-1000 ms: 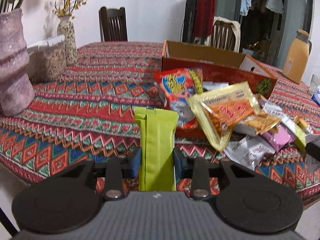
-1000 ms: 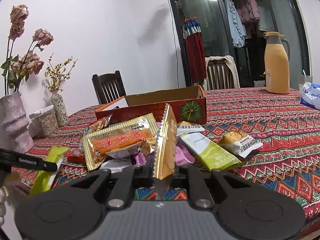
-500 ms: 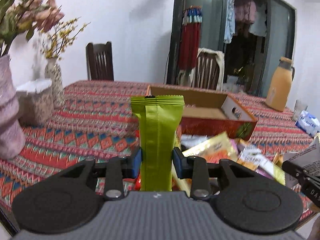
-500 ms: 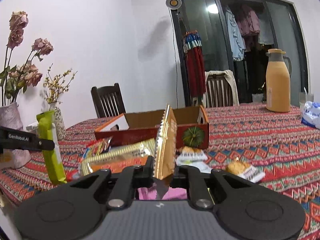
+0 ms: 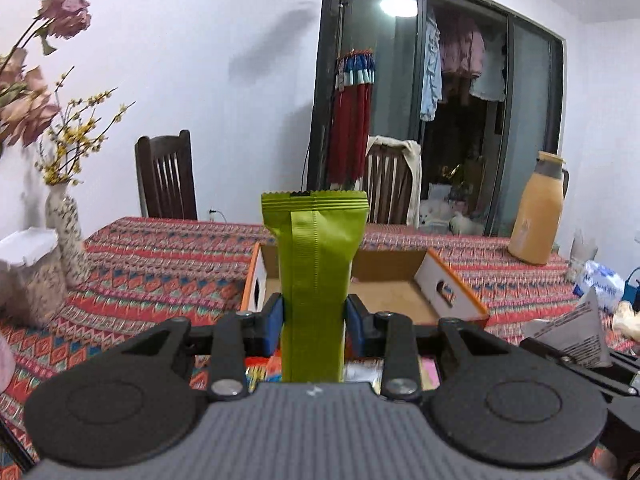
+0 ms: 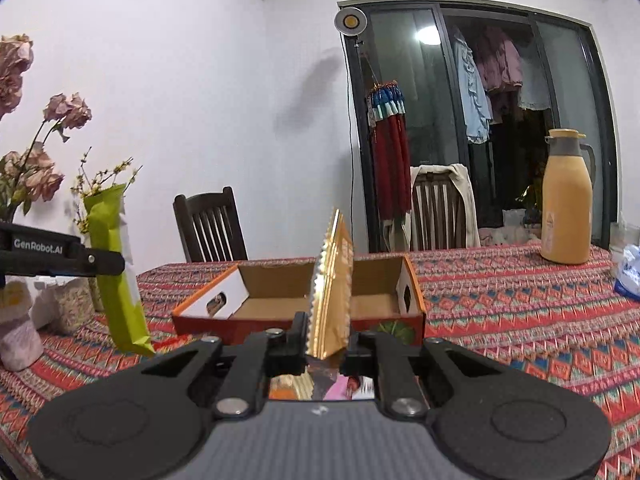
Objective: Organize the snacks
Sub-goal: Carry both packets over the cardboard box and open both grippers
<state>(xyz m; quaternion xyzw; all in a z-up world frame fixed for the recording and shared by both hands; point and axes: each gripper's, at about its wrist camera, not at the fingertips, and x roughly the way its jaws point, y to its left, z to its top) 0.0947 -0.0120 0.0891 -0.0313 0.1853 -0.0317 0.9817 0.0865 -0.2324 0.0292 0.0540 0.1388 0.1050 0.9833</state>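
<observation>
Patterned red cloth covers the tabletop (image 6: pixel 520 300), where an open orange cardboard box (image 6: pixel 280 304) sits. Above its near edge, the left claw (image 5: pixel 314 320) clamps an upright green snack bar wrapper (image 5: pixel 314 264), while the right claw (image 6: pixel 326 346) pinches a gold foil packet (image 6: pixel 332 296) edge-on.

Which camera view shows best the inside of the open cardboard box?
The right wrist view: the open cardboard box shows its bare floor and both end flaps, only partly hidden by the gold foil packet. In the left wrist view, the green snack wrapper covers its middle.
</observation>
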